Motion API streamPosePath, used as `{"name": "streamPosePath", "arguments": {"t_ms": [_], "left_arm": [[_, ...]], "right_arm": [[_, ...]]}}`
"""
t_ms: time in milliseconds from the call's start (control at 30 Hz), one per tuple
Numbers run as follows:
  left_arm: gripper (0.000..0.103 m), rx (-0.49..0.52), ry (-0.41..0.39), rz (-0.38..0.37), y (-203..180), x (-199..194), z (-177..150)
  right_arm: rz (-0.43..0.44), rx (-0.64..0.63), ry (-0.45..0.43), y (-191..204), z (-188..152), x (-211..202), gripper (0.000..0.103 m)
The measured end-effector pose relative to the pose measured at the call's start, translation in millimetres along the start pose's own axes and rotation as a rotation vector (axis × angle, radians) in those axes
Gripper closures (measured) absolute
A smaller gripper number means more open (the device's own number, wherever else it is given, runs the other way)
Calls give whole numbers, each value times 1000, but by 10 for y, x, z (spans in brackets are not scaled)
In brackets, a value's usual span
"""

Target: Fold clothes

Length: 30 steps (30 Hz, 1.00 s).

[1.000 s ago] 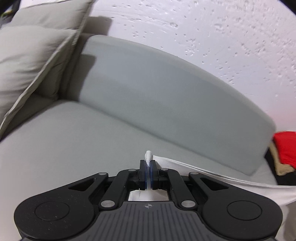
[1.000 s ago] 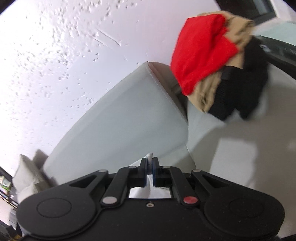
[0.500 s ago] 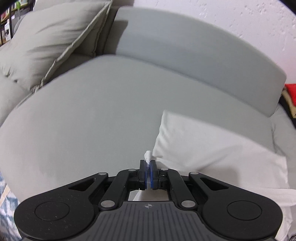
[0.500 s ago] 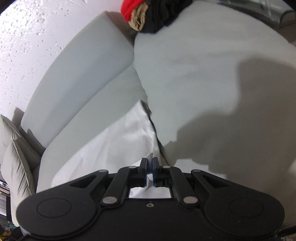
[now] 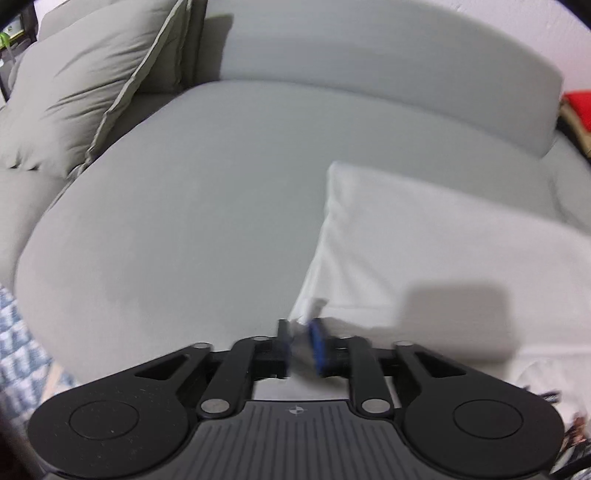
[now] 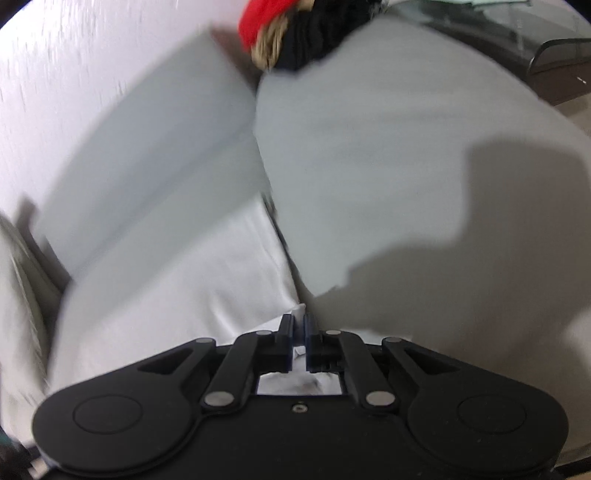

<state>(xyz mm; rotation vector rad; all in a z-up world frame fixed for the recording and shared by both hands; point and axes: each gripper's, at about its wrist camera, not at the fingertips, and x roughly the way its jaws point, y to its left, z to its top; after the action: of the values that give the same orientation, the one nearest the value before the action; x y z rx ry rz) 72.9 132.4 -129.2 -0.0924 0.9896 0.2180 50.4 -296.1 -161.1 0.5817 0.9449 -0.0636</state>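
**Both grippers letting go of the white garment on the sofa**

So the white garment [image 5: 443, 251] is lying spread out flat on the grey sofa seat [image 5: 177, 221], with its left edge running down toward the left gripper [image 5: 300, 341]; in the right wrist view the same cloth [image 6: 177, 288] is sitting on the seat cushion right up against the seam where the next cushion [image 6: 406, 166] is bulging up.

The left gripper is opening right now; its jaws are standing clearly apart, and a blurry corner of the white fabric is sitting in the gap between them, but the pads aren't pressing on it as far as I can see; the blue pad [image 5: 317, 343] on the right finger is showing clear of the cloth.

The right gripper [image 6: 299, 334] is opening too, only just; there's a narrow slit between the jaws and a small tip of white fabric is poking up through it; the picture is too blurred to say for sure whether the pads are touching the cloth, though the gap is looking free.

Other stuff around: a grey throw pillow [image 5: 81, 85] is leaning at the far left end of the sofa; a pile of clothes [image 6: 295, 33], red, tan and black, is lying at the far end by the white textured wall [image 6: 66, 66]; big shadows are falling across the right cushion.
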Motion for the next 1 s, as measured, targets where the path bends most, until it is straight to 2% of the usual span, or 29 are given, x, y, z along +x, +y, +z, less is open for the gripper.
{"name": "streamPosePath", "arguments": {"t_ms": [33, 167, 200, 300, 400, 533, 667, 700, 767, 800, 867, 900, 1000], "left_arm": [[69, -4, -18, 11, 20, -76, -18], [68, 49, -140, 74, 32, -437, -100], [68, 68, -165, 72, 10, -482, -104], [63, 102, -157, -32, -79, -332, 64], [62, 197, -131, -67, -422, -119, 215], [60, 299, -94, -107, -835, 188, 411], [60, 339, -7, -96, -1105, 531, 468], [65, 361, 23, -113, -1132, 550, 435], [66, 424, 94, -189, -1163, 488, 307], [67, 472, 124, -233, -1152, 404, 236], [71, 547, 156, -353, -958, 80, 68], [66, 559, 144, -402, -806, -90, -24], [64, 519, 72, -410, -436, -463, -247]], "right_arm": [[5, -4, -6, -1, -2, -51, 89], [25, -40, -51, 56, 18, -375, 58], [29, -56, -60, 96, 31, -452, 56], [85, -85, 8, 242, 122, -360, 55], [110, -111, 136, 465, 178, -31, 53], [58, -148, 212, 698, 301, 381, 52], [-11, -144, 258, 750, 426, 689, 52], [-31, -142, 277, 764, 414, 754, 52], [-56, -151, 357, 747, 350, 844, 50], [-59, -180, 384, 747, 304, 790, 50], [-3, -204, 474, 681, 179, 525, 50], [30, -213, 521, 642, 114, 383, 51], [90, -227, 506, 467, -64, -169, 50]]}}
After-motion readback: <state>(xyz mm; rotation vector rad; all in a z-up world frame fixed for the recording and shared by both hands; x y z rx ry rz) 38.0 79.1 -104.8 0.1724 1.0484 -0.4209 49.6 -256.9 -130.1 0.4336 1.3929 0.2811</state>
